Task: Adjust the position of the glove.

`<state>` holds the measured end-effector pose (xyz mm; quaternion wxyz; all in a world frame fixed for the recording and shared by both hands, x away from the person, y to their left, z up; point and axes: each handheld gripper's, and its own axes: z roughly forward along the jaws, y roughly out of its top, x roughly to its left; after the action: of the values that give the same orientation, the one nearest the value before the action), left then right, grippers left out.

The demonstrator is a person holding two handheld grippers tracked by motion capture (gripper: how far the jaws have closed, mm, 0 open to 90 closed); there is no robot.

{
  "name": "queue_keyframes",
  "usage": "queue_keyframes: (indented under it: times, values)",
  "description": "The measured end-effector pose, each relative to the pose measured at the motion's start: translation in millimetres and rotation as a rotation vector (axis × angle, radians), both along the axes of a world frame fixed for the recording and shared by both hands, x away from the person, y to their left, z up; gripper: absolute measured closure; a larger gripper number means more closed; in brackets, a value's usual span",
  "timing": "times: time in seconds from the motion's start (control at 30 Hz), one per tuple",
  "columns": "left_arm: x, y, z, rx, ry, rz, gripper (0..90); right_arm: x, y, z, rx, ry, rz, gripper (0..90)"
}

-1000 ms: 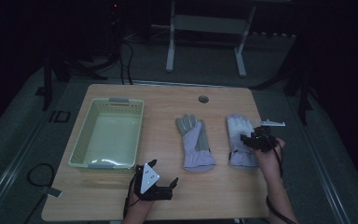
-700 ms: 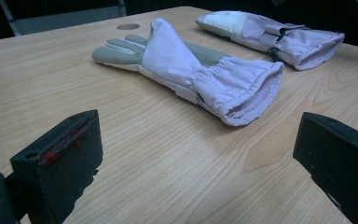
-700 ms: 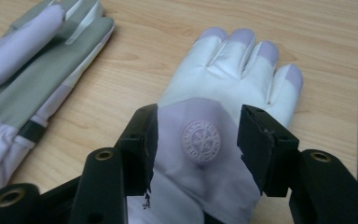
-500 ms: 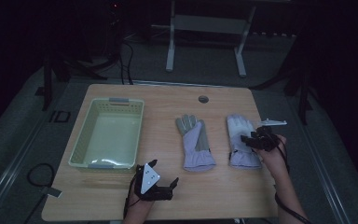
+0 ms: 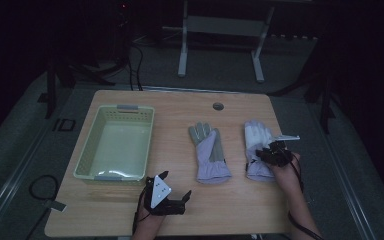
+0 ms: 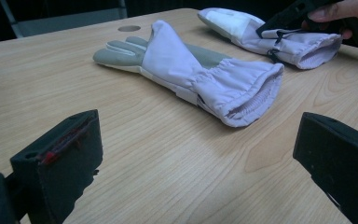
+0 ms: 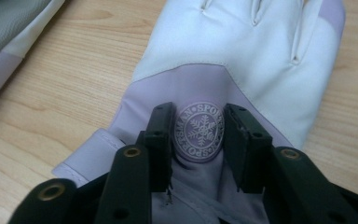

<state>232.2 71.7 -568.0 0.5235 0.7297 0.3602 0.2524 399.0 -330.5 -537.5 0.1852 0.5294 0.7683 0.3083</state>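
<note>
Two pale lilac gloves lie flat on the wooden table [image 5: 230, 210]. The left glove [image 5: 211, 155] [image 6: 191, 70] shows its grey palm, cuff toward me. The right glove [image 5: 257, 137] [image 7: 242, 46] lies back up, with a round snowflake badge [image 7: 199, 132]. My right gripper [image 5: 260, 156] [image 7: 199, 135] points down onto that glove near the cuff. Its jaws stand on either side of the badge and have just been closing, with the fabric between them not clamped. My left gripper [image 5: 176, 183] [image 6: 196, 158] rests wide open near the front edge, nothing between its fingers.
A pale green plastic basket [image 5: 87, 155] stands empty on the left half of the table. A small round hole [image 5: 218, 106] sits near the far edge. Bare wood lies between the left gripper and the left glove's cuff.
The right gripper has sunk onto the right glove's cuff end. The left gripper and both gloves have stayed put.
</note>
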Motion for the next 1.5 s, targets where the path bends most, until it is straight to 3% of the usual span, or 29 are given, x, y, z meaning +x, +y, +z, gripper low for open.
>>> queue_keyframes:
  times: [0.13, 0.23, 0.37, 0.57, 0.83, 1.07, 1.5]
  values:
    - [0.0, -0.3, 0.1, 0.003, 0.002, 0.003, 1.4, -2.0, 3.6, 3.8, 0.0, 0.018, -0.02, 76.0]
    - [0.3, 0.2, 0.0, -0.004, 0.003, 0.004, 1.4, -3.8, 0.3, 10.7, 0.031, 0.023, -0.04, 78.1]
    - [0.5, 0.2, 0.0, -0.005, 0.005, 0.002, 1.4, -7.3, -0.5, 23.5, 0.035, -0.007, -0.038, 78.4]
    - [0.8, 0.5, 0.0, -0.006, 0.007, 0.004, 1.4, -12.3, 7.3, 61.3, 0.056, -0.051, -0.033, 78.9]
    - [1.0, 0.8, 0.1, -0.005, 0.009, 0.004, 1.4, -17.0, 38.7, 98.6, 0.058, -0.08, 0.016, 79.4]
    - [1.0, 0.9, 0.1, -0.007, 0.008, 0.005, 1.4, -24.3, 81.7, 121.0, 0.059, -0.087, 0.091, 79.4]
    - [0.9, 0.8, 0.0, -0.007, 0.007, 0.002, 1.4, -41.6, 145.0, 127.0, 0.027, -0.062, 0.132, 79.4]
